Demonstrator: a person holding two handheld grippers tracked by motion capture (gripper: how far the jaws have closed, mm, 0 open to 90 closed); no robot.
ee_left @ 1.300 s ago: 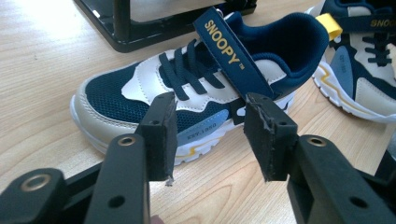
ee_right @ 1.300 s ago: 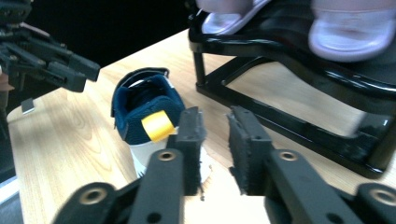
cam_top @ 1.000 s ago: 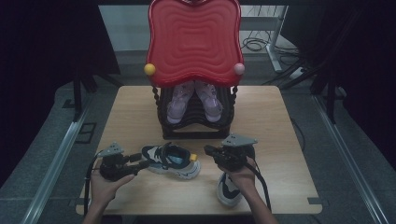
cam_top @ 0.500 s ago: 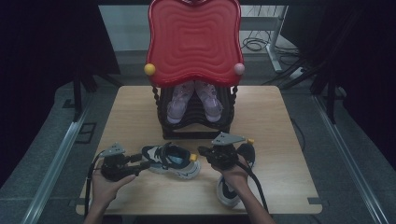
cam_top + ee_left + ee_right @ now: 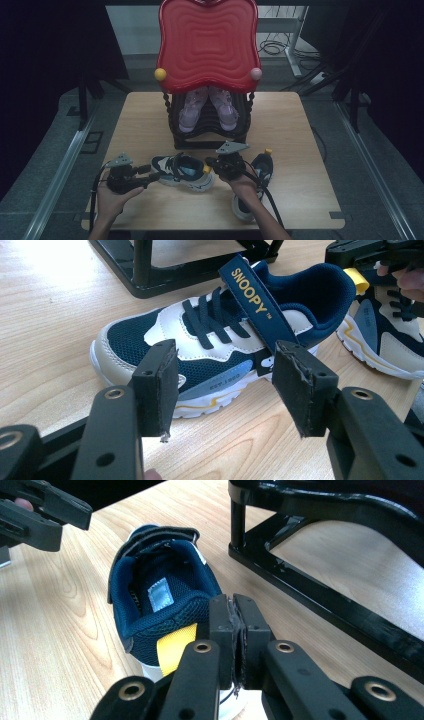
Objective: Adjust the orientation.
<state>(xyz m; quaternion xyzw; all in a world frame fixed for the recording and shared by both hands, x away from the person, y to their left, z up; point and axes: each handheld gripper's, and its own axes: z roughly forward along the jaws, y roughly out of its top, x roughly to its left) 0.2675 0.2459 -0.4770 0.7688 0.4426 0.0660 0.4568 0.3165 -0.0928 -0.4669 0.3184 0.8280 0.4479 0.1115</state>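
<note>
step: handling navy shoe [image 5: 182, 171] mid-frame on bench [image 5: 150, 115] | left gripper [image 5: 222, 385] jaws just widened, empty | right gripper [image 5: 237, 635] closed beside heel, holding nothing | next: likely regrasp heel

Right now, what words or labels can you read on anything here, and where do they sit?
"SNOOPY TM": yellow letters on the blue strap of the shoe.
Grey side patch on that shoe: lettering too small to read.
Silver insole label inside the shoe: nothing legible.
Second shoe: side print too blurred to read.
</note>
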